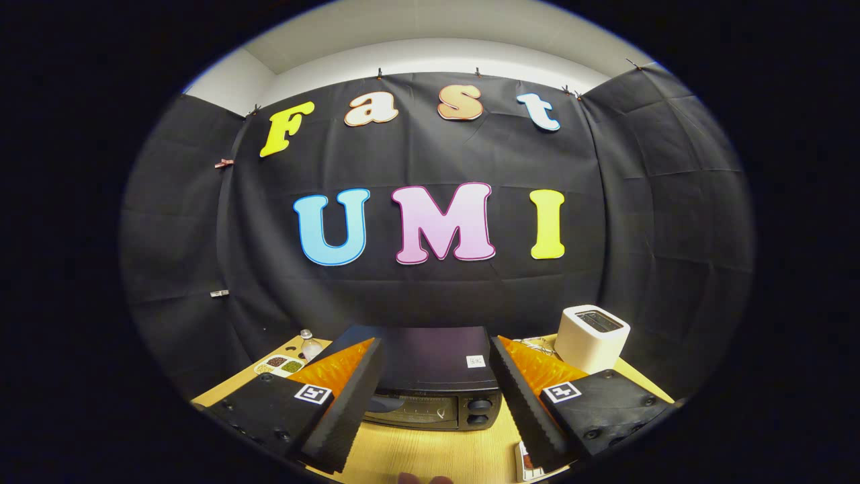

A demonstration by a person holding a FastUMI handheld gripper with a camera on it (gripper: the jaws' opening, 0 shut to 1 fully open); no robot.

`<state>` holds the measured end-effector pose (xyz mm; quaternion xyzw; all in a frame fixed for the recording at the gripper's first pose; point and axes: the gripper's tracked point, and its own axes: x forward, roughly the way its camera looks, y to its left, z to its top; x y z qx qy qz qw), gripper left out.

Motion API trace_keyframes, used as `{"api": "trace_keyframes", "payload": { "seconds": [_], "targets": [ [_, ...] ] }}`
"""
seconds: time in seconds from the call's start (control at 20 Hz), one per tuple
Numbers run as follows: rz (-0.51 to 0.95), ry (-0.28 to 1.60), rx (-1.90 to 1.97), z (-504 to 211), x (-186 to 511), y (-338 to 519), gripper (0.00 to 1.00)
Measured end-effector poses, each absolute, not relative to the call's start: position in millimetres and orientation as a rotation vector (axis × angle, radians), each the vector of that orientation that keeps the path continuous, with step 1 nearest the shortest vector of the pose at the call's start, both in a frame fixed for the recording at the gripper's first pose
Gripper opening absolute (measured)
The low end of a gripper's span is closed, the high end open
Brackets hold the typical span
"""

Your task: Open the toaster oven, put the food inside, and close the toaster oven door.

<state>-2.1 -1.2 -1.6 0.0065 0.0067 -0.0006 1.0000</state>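
Oven [433, 383] is seen mid-table, door closed, framed between the spread fingers of the gripper [437, 430], nothing grasped. Toaster [591, 336] is set at table's [430, 454] far right; tray [279, 365] w/ bottle [309, 344] far left.

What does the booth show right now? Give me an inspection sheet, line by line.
Surface: wooden table, bare ahead of the fingers.
Job's things: black oven beyond the fingers, door shut; food not identified.
Clutter: white toaster to the oven's right; compartment tray and small bottle to its left; rack behind the right finger.
Grippers: tool open, holding nothing.
Cables: nothing seen.
Surroundings: black cloth wall.
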Motion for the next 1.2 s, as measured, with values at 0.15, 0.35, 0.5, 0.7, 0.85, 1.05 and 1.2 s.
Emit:
{"api": "trace_keyframes", "payload": {
  "seconds": [0.15, 0.35, 0.5, 0.7, 0.85, 1.05, 1.2],
  "targets": [
    [-0.001, 0.013, 0.018, -1.0, -3.5, -0.6, 0.98],
    [0.002, 0.014, 0.017, -1.3, -5.1, 1.2, 0.98],
    [0.002, 0.014, 0.027, -4.8, -5.5, 6.2, 0.98],
    [-0.005, 0.009, 0.052, -14.4, 1.4, 21.5, 0.98],
    [-0.015, 0.001, 0.060, -25.4, 11.0, 38.7, 0.98],
    [-0.013, 0.021, 0.045, -52.8, 30.2, 62.7, 0.98],
    [-0.005, 0.050, 0.035, -79.0, 47.4, 80.3, 0.99]
  ]
}}
